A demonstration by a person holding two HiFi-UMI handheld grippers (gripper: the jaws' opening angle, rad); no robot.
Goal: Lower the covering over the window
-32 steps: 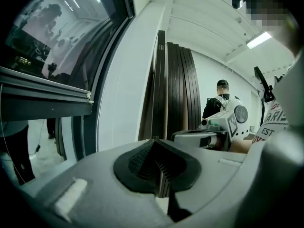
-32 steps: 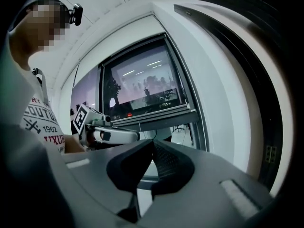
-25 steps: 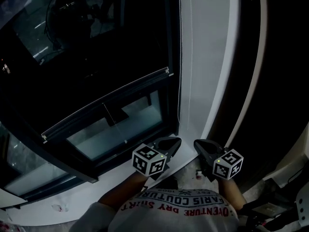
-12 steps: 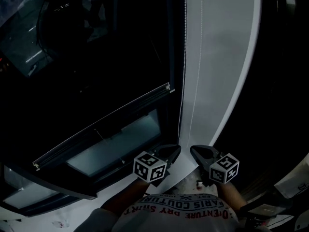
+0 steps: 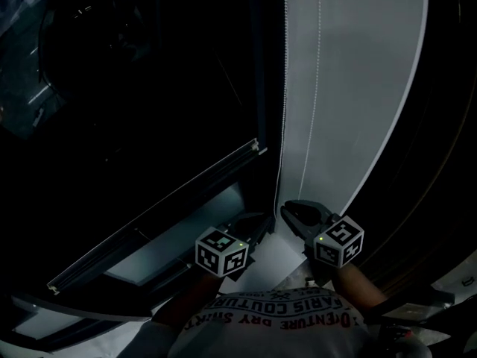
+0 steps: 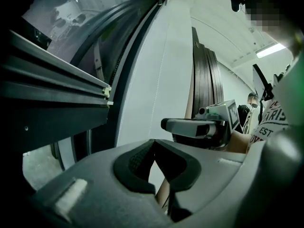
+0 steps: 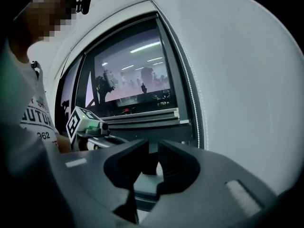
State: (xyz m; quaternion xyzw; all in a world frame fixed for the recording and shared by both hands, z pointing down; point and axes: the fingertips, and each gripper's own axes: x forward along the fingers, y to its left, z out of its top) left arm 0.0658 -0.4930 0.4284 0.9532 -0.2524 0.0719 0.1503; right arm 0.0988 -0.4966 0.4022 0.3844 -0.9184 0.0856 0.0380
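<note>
Head view, looking steeply down in dim light: the blind's bottom rail (image 5: 164,203) runs slantwise across a dark window (image 5: 134,88), partway down it. A paler strip of glass (image 5: 182,233) is uncovered beneath the rail. The rail's right end stops just beside the window frame. A beaded cord (image 5: 284,88) hangs straight down along that frame's right edge, and a second thin cord (image 5: 317,88) hangs near it over a white wall panel (image 5: 365,88).

Below the cords, two tools sit side by side over a white sill (image 5: 277,256). The left tool (image 5: 261,219) points towards the window's lower corner. The right tool (image 5: 289,210) points at the foot of the beaded cord; whether it touches the cord cannot be told here.

In the left gripper view, the left tool (image 6: 153,142) has its jaws pressed together at the tips with nothing gripped, and the rail's end (image 6: 105,93) shows up to the left. In the right gripper view, the right tool (image 7: 152,147) has jaws that have just been opening; they stand a narrow gap apart with nothing between them. The beaded cord (image 7: 190,94) hangs up and to the right of them, apart from the tool.

The person's printed shirt (image 5: 276,319) fills the bottom edge of the head view.
</note>
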